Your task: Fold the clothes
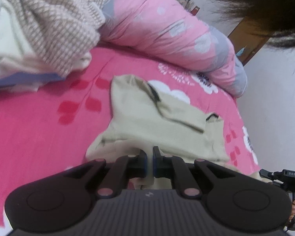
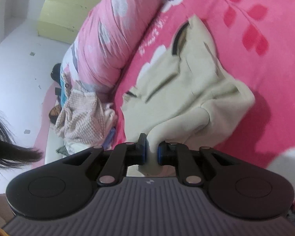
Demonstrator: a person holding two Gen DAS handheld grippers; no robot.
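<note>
A cream garment point(image 1: 147, 122) with dark trim lies partly spread on the pink flowered bed sheet point(image 1: 39, 133). My left gripper point(image 1: 149, 153) is shut on the garment's near edge, and the cloth bunches between its fingers. In the right wrist view the same cream garment point(image 2: 186, 90) is lifted at one corner, hanging in folds off the sheet. My right gripper point(image 2: 151, 147) is shut on that corner, with a thick fold of cloth pinched between the blue pads.
A rolled pink and grey quilt point(image 1: 167, 29) lies along the bed's far side. A knitted beige and white pile of clothes point(image 1: 45, 23) sits at the back left. A person's dark hair point(image 1: 265, 9) hangs into view. The bed edge and white floor point(image 2: 19, 68) are beside it.
</note>
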